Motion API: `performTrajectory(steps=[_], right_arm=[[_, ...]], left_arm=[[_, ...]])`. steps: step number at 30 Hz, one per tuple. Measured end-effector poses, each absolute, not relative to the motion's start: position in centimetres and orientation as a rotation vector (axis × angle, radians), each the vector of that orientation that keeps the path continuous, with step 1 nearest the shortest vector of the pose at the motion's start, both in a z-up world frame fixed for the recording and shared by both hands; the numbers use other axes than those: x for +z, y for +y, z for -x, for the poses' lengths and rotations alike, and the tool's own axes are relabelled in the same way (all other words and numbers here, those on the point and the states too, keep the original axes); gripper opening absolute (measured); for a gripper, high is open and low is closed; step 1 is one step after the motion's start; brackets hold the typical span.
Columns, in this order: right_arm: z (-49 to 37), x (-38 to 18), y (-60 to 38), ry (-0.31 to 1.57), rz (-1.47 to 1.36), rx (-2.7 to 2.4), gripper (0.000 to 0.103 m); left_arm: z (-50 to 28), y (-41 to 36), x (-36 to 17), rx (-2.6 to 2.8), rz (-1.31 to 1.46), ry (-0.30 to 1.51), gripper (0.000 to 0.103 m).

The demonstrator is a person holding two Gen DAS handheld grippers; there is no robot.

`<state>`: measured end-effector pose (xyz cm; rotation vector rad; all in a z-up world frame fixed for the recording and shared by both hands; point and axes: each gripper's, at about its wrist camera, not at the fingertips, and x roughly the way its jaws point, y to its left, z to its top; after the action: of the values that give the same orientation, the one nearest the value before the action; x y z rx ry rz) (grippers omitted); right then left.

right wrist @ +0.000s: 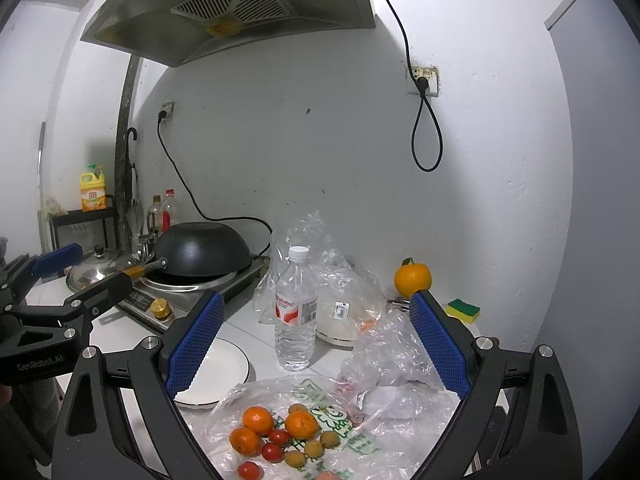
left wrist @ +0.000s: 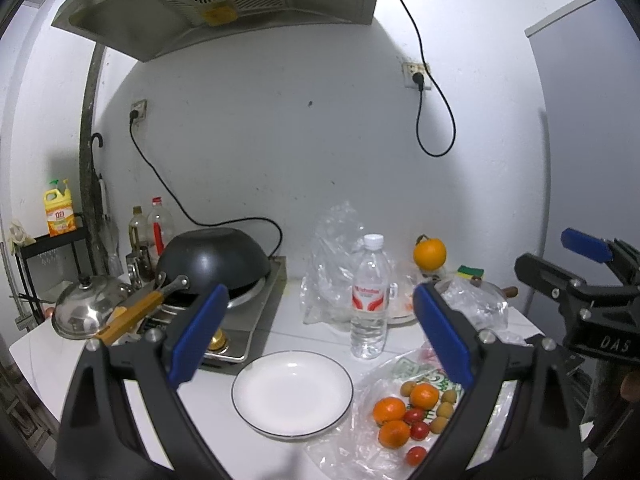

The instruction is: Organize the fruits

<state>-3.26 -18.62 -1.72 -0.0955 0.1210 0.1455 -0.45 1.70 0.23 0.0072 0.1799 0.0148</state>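
1. Both sets of jaws are wide apart and hold nothing. The left gripper and the right gripper have blue pads and black arms, and both hang above the counter.
2. The white kitchen counter runs along a plain white wall.
3. A grey metal range hood hangs up high over a black wok, which sits on a silver stove.
4. A shiny metal pot lid lies to the left of the stove.
5. A clear plastic water bottle with a white cap stands upright near the middle of the counter.
6. A round white plate with a thin dark rim lies empty, under and between the left jaws.
7. Just right of the plate, a flat clear plastic bag is spread out with the fruit on it.
8. On the bag are three small orange tangerines, some little red cherry tomatoes and some small tan round fruits.
9. This fruit sits low between the right jaws, close to them, and not touching them.
10. One bigger orange with a green stem sits alone at the back by the wall, near a yellow and green sponge.
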Motion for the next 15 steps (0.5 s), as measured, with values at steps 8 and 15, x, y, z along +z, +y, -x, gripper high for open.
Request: performTrajectory(steps=[8,15], right_arm=[[3.25,-1.91,-18.95,0.126,0.089,0.145,0.096],[3.18,-1.90,-18.99,0.128,0.088,0.147,0.096]], left_arm=[[0.34,1.47,0.14,0.011,-0.011,0.183,0.095],[0.22,1.25,0.16,0.012,-0.012,0.187,0.095]])
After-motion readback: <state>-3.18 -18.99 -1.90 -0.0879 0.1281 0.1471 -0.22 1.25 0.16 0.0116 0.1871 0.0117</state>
